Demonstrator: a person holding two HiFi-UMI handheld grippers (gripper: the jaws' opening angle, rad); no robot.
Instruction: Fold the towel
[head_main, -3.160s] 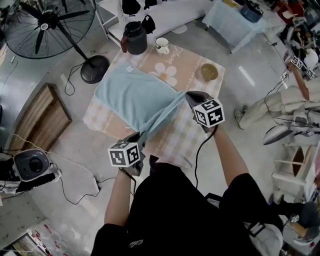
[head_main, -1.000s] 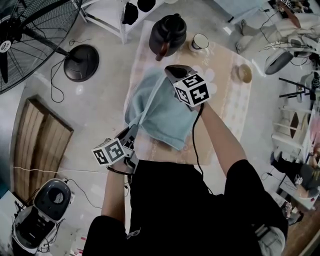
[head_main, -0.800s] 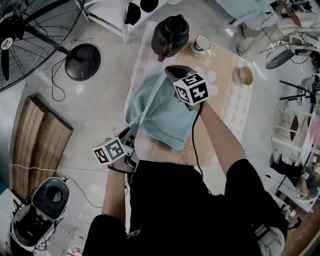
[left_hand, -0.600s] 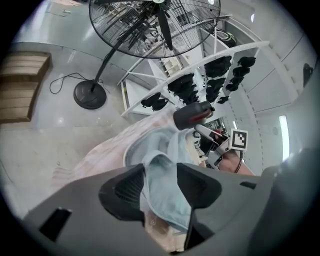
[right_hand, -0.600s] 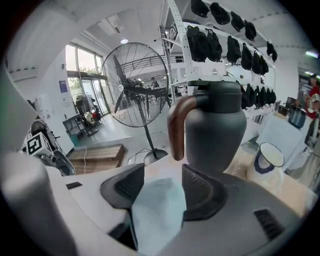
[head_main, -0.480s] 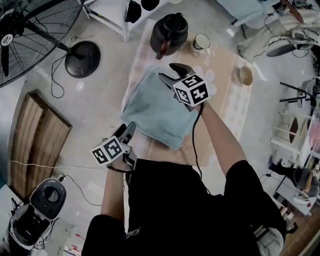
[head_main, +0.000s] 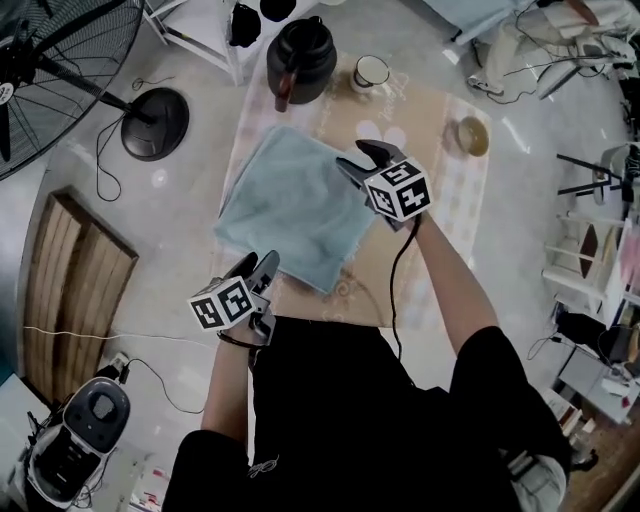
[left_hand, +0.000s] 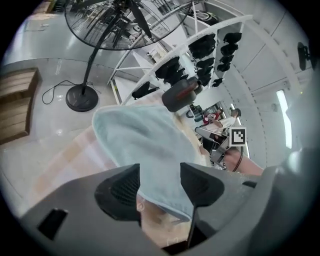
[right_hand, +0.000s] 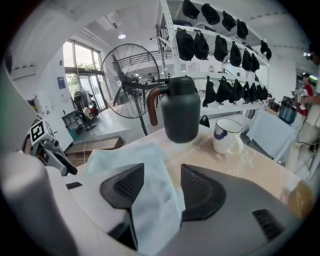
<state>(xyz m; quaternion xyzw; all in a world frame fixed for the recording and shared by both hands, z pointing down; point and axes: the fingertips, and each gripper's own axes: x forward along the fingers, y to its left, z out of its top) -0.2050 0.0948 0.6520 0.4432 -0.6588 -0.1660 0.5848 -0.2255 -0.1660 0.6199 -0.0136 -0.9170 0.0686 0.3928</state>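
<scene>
Now left gripper (head_main: 262, 267), right gripper (head_main: 357, 160) just opened, towel (head_main: 288, 205) loose between

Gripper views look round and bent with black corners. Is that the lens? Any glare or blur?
Yes: left gripper view, the wide lens bows the rack into an arc and darkens the corners; right gripper view, same bending, the windows wash out white, the towel looks soft up close; head view, light is even, shadows faint.

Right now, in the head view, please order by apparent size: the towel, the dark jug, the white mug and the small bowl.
1. towel
2. dark jug
3. white mug and small bowl: about alike, so not ranked.
</scene>
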